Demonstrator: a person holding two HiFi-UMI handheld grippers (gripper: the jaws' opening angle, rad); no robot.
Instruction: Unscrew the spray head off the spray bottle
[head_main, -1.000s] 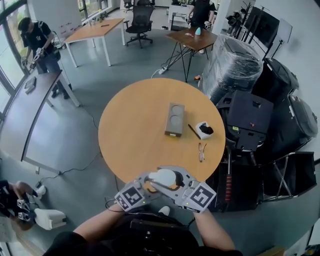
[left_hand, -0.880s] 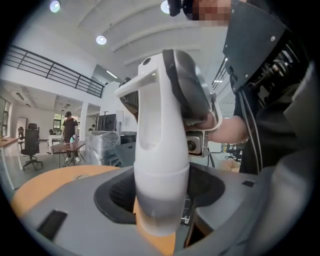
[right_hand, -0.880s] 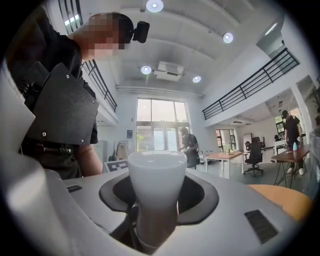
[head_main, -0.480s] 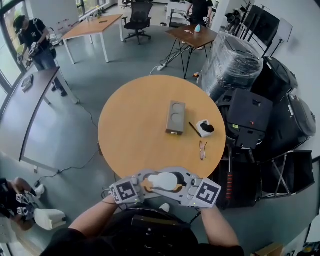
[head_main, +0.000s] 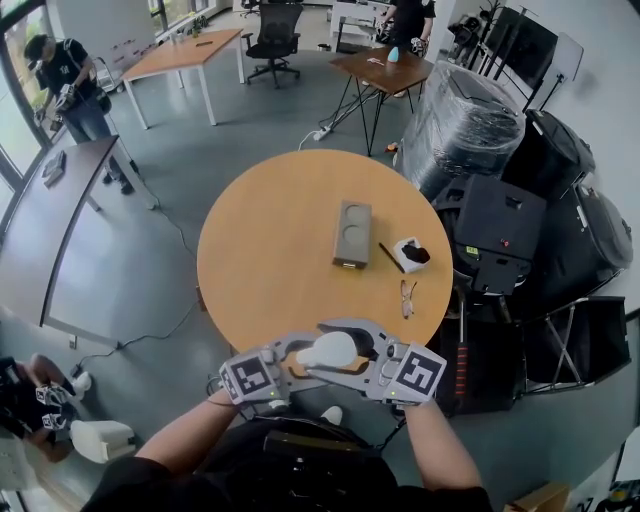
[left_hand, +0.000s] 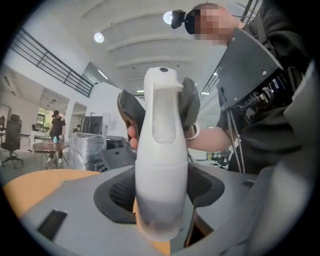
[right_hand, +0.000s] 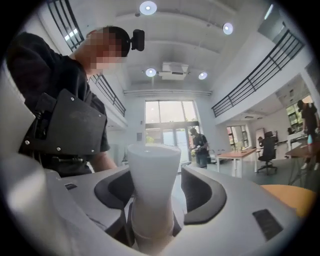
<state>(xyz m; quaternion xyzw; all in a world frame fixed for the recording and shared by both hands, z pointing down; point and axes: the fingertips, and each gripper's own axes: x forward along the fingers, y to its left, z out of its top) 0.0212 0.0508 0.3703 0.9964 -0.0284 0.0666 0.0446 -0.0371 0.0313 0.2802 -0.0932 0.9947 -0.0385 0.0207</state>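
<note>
- The spray bottle (head_main: 327, 350) lies level in the air between your two tools, close to your chest and just off the near edge of the round desk (head_main: 270, 250).
- Your left tool (left_hand: 162, 189) is closed on the bottle's body. Both dark pads sit against the white plastic, and it seems to carry the bottle alone.
- Your right tool (right_hand: 157, 194) has just been opening its jaws. The bottle's other end stands between them with a sliver of gap at one pad, so it grips nothing.
- In the left gripper view the spray head (left_hand: 162, 90) looks seated on the bottle; how far the thread is undone cannot be told.
- Expect a light, smooth, thin-walled plastic shell. It probably slips under a twist and dents if you squeeze hard, so hold the body at its widest part, firmly but without crushing.
- For the next turn, take the head low, at its collar. The nozzle or trigger would likely flex or lever sideways.
- The grey block (head_main: 350, 235) and the glasses (head_main: 407, 298) on the desk lie well apart from your work.
</note>
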